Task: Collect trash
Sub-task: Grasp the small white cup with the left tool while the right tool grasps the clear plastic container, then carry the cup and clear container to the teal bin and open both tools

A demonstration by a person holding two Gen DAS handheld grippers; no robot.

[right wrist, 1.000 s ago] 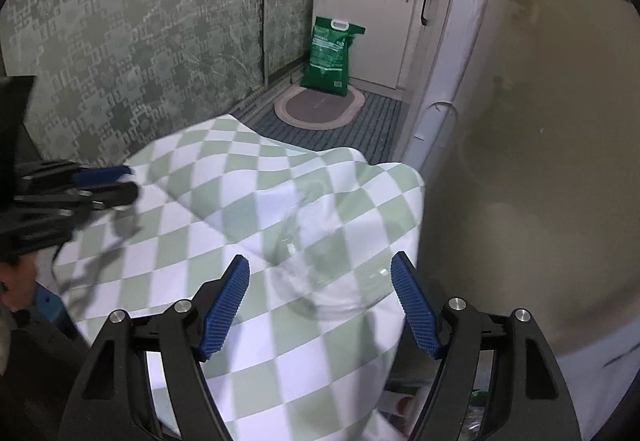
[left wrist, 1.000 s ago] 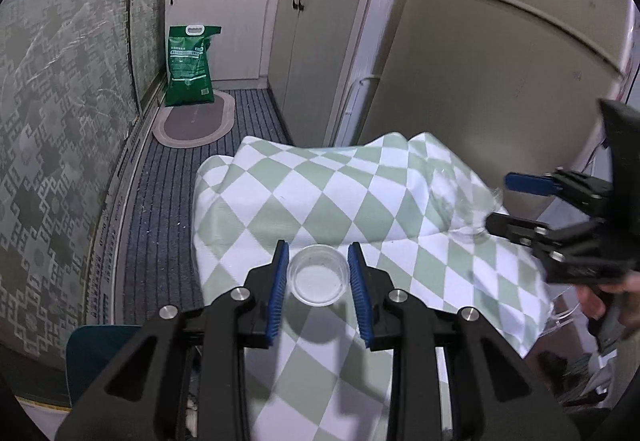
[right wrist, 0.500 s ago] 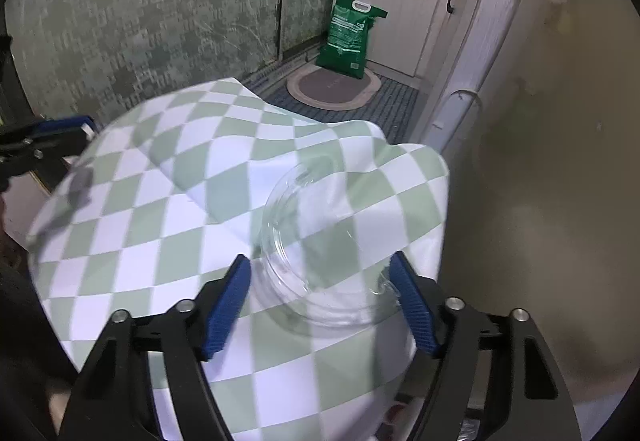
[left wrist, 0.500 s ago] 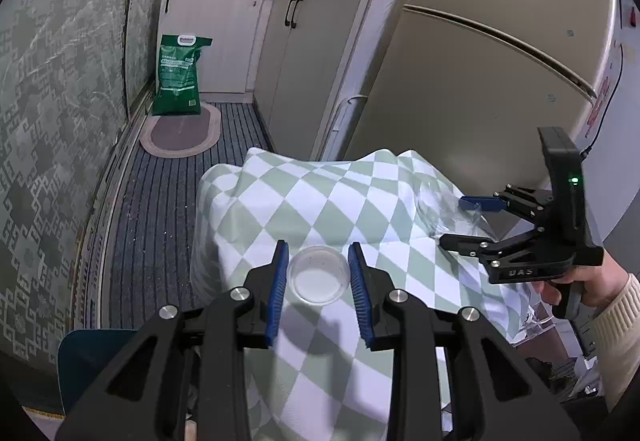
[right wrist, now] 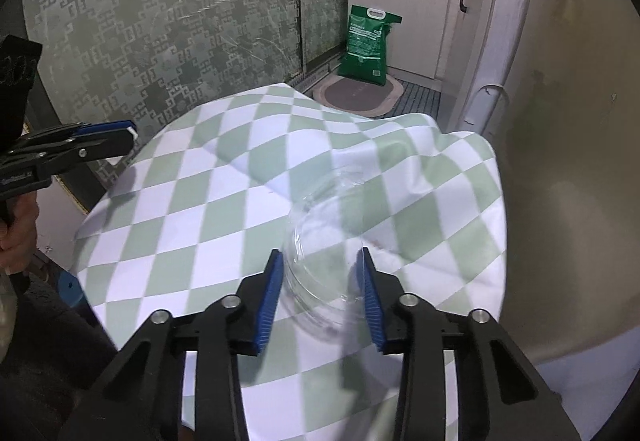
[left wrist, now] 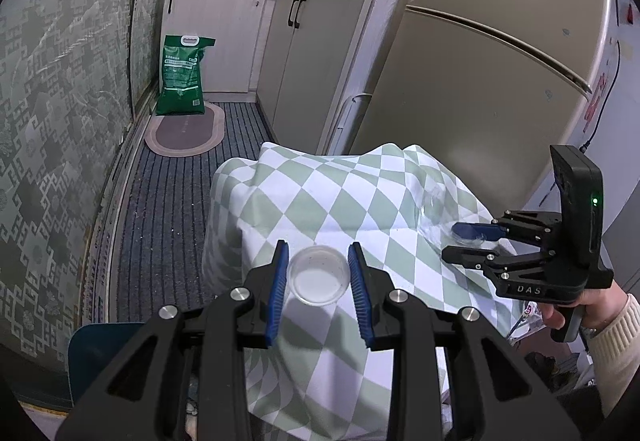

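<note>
Checkered cloth (right wrist: 208, 201) covers the surface. A small cup (left wrist: 318, 275) is gripped in the left tool (left wrist: 318, 275). Just closing, the right tool (right wrist: 322, 281) straddles a clear container (right wrist: 324, 241); its thin wall could be crushed or slip free.

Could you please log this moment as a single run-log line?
left gripper: shut on small clear cup | right gripper: jaws just closing around clear plastic container | surface: checked cloth

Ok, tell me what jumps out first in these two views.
The green-and-white checked tablecloth fills both views. The left tongs grip a small clear plastic cup above it, while the right tongs have just been closing around a crumpled clear plastic container near the beige fridge.
</note>
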